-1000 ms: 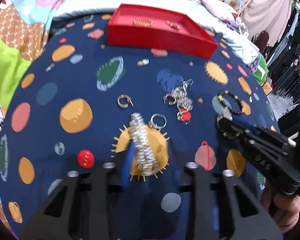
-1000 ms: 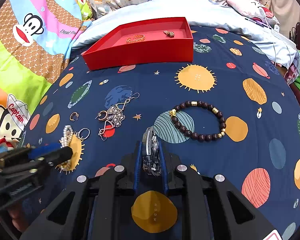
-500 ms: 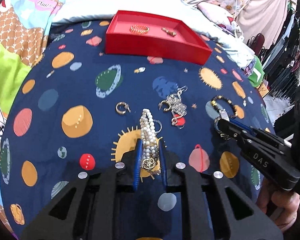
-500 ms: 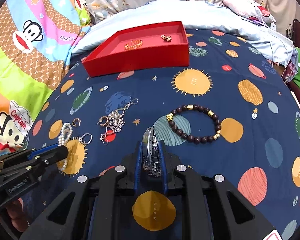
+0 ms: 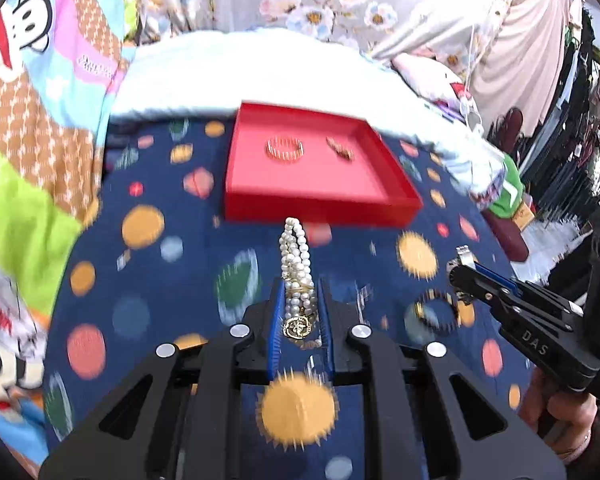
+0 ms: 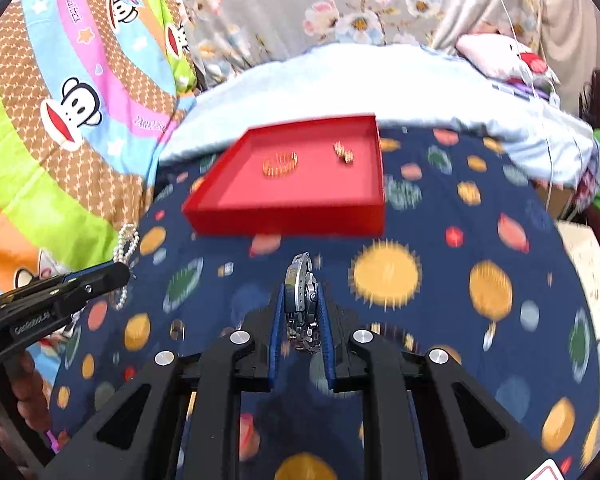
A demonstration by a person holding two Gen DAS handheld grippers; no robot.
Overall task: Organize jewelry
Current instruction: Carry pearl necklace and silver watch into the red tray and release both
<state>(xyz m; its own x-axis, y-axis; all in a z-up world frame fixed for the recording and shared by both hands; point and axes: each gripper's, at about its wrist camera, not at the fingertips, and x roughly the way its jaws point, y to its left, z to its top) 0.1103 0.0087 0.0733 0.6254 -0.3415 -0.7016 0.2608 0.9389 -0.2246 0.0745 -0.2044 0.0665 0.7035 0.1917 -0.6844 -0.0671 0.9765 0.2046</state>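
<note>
My left gripper (image 5: 299, 286) is shut on a white pearl bracelet (image 5: 296, 256) with a gold clasp, held clear above the bedspread. My right gripper (image 6: 302, 286) is shut on a silver metal watch (image 6: 300, 288), also lifted. Both point toward a red tray (image 5: 320, 206), which holds a gold bangle (image 5: 285, 149) and a small gold piece (image 5: 340, 148). The right gripper (image 5: 458, 268) shows at the right of the left wrist view, above a dark bead bracelet (image 5: 436, 312) lying on the cloth. In the right wrist view the left gripper (image 6: 118, 272) enters from the left with the pearls (image 6: 124, 248) hanging.
The tray (image 6: 284, 216) lies at the far end of a navy planet-print bedspread (image 6: 460, 260). Behind it is a pale blue quilt (image 6: 340, 80); a cartoon-monkey blanket (image 6: 60, 100) lies to the left. A hand (image 5: 560, 420) grips the right tool's handle. Clothes hang at the far right.
Both grippers have risen off the bedspread with the pearls and the watch and moved closer to the red tray. The left jaws closed onto the pearl bracelet.
</note>
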